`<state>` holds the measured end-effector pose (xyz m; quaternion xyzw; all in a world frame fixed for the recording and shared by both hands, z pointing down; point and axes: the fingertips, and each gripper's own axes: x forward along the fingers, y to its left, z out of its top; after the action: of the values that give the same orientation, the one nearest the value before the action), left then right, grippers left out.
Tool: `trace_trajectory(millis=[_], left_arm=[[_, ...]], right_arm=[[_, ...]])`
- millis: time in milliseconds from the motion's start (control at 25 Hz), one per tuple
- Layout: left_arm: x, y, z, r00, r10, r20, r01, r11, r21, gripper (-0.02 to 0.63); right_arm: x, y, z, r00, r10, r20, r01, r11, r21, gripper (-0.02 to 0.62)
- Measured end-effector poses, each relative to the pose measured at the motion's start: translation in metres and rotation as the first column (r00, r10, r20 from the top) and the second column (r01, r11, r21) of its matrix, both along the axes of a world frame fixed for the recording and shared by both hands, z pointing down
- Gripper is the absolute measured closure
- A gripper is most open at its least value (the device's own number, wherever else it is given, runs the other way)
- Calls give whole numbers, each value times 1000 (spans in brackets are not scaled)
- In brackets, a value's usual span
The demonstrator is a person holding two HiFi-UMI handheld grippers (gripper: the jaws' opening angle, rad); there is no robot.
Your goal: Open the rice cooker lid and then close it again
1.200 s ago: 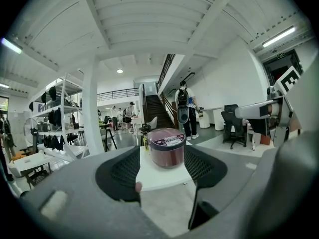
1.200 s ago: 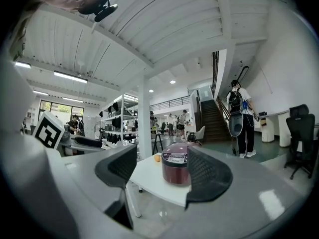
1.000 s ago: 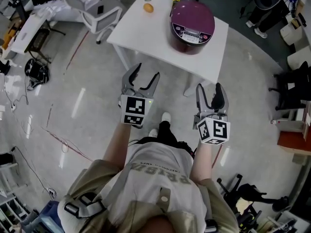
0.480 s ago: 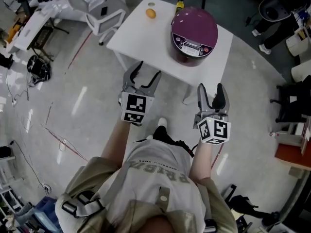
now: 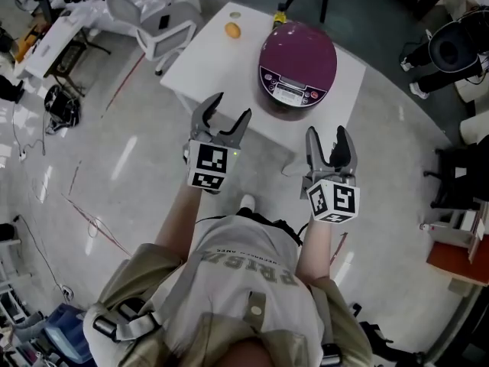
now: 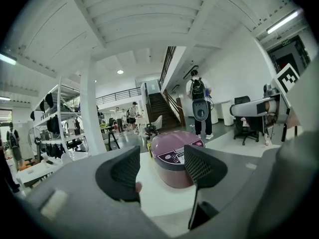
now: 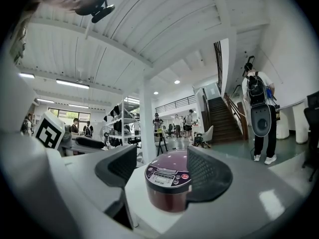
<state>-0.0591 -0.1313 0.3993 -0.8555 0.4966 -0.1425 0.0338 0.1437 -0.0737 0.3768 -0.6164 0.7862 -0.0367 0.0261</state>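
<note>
A: Grippers?
B: Left gripper (image 5: 229, 115) and right gripper (image 5: 328, 138) are both spread, empty and touching nothing. Cooker (image 5: 296, 63) is on the table (image 5: 218, 63) ahead, lid down.
A: View differences?
B: Staircase (image 7: 227, 116) shows only in the gripper views.

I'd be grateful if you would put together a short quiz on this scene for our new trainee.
1. True or false: the rice cooker stands with its top raised.
2. Fill in the blank: in the head view, the small round thing lying on the table to the left of the cooker is coloured ___.
3. Multiple choice: the left gripper and the right gripper are A) both open and empty; B) both clamped on the cooker; C) one open, one shut on a cord.

Key: 1 false; 2 orange; 3 A.
</note>
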Motion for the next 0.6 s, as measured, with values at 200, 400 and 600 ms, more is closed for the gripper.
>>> trace_trajectory(millis=[200,400,600], left_arm=[[12,-15,2,1000,-14,12,14,1000,-1,319],[16,-27,3,999,-26,27,27,1000,-10,319],[21,-42,11,999,-19,37,20,999,-31,319]], right_arm=[[15,-17,3,1000,-14,12,14,1000,1,301],[22,-31,7,999,-25,28,25,1000,-8,301],[25,-47,13,999,-31,29,32,999,-28,301]])
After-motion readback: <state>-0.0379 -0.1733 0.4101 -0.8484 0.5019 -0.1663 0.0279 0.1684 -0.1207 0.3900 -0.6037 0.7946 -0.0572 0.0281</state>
